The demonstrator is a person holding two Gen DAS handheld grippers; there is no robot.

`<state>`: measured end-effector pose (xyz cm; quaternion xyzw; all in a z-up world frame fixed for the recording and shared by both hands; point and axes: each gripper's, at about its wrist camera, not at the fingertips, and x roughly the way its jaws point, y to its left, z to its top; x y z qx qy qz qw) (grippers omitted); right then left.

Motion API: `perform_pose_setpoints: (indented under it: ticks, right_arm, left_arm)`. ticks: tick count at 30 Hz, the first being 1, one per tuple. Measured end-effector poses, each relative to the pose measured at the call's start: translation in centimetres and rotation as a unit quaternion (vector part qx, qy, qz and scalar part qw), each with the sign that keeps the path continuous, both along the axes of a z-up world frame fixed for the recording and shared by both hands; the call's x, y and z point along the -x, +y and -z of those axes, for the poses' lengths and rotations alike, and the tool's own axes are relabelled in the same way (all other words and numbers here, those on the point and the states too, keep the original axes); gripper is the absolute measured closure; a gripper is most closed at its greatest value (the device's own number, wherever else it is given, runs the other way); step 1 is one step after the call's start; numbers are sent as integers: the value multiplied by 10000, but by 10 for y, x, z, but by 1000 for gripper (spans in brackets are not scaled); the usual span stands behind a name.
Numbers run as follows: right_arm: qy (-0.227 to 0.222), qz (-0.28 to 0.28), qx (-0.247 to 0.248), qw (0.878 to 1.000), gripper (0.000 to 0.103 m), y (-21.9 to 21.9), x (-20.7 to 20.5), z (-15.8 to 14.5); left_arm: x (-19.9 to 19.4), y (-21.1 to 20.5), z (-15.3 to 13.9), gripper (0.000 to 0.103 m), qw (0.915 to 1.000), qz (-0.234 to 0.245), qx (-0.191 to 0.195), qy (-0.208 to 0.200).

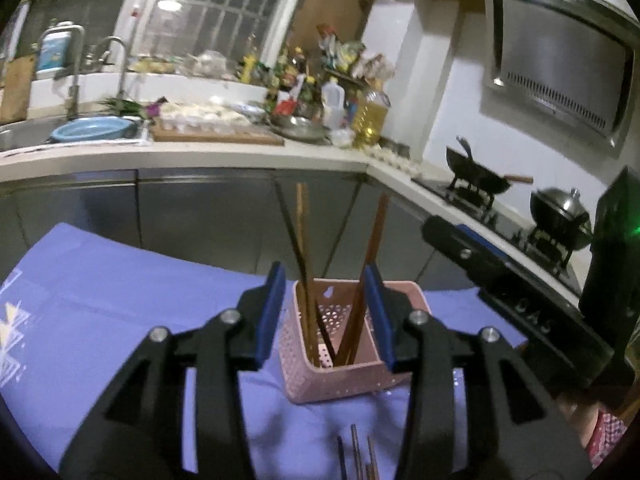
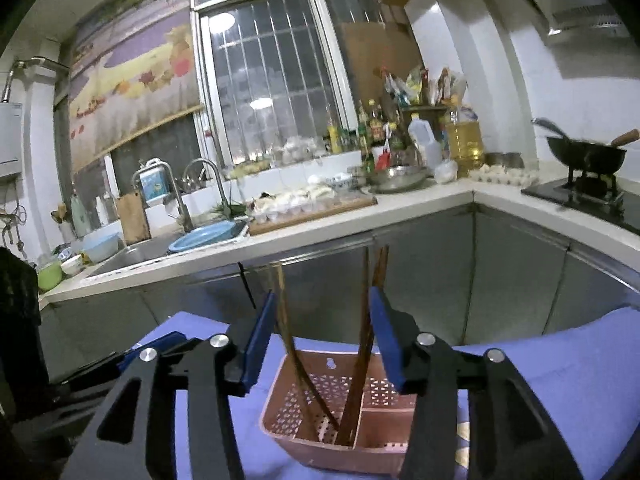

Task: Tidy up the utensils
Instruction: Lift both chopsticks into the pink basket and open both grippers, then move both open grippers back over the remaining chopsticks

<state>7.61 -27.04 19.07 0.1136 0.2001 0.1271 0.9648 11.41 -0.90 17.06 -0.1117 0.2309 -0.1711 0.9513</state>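
A pink perforated basket (image 1: pixel 336 384) (image 2: pixel 360 460) stands on a purple cloth (image 1: pixel 120 280) (image 2: pixel 560 360). Several brown chopsticks (image 1: pixel 302 240) (image 2: pixel 366 300) stand in it, leaning apart. My left gripper (image 1: pixel 323 276) hovers just above the basket, open, with the chopsticks rising between its blue pads (image 1: pixel 272 312); the pads press on none of them. My right gripper (image 2: pixel 323 300) is open above the same basket, with chopsticks in its gap too. More chopsticks (image 1: pixel 356 452) lie on the cloth below the left gripper. In the left wrist view the right gripper's black body (image 1: pixel 500 280) reaches in from the right.
Steel cabinet fronts (image 1: pixel 200 220) stand close behind the cloth. Above them a white counter (image 2: pixel 320 232) holds a sink (image 2: pixel 132 256) with a blue basin, a cutting board with food and bottles. A stove (image 1: pixel 500 216) with a wok and a lidded pot runs along the right.
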Motion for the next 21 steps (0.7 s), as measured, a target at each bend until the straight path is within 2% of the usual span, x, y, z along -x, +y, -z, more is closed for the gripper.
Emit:
perform_pose_setpoints:
  ticks: [3,8,9,12,16,21]
  right_arm:
    - [-123,-41,-99,9999,50,-1,29,-9]
    - [-153,-52,-344,9993,25,-1,93,2]
    - [-95,-51,-385,9992,24,-2,104,8]
    - [311,-60,-431,9986,20,0,133,36]
    - [1287,-25,-466,9906,20,-1,160,86]
    - [1962,181,-401,9796,24,-1,186,125]
  left_arm:
    - [29,12,0,64,9999,-71,104,-94]
    - [76,22,26,64,10000,2,21,56]
    - [86,24,38,64,9998,27,-24,185]
    - [103,26,68,64,9981,111,-119,601]
    - [116,27,102,64,9937,225,-184,1079]
    - [127,26,125,64,9896,326,-204,1389]
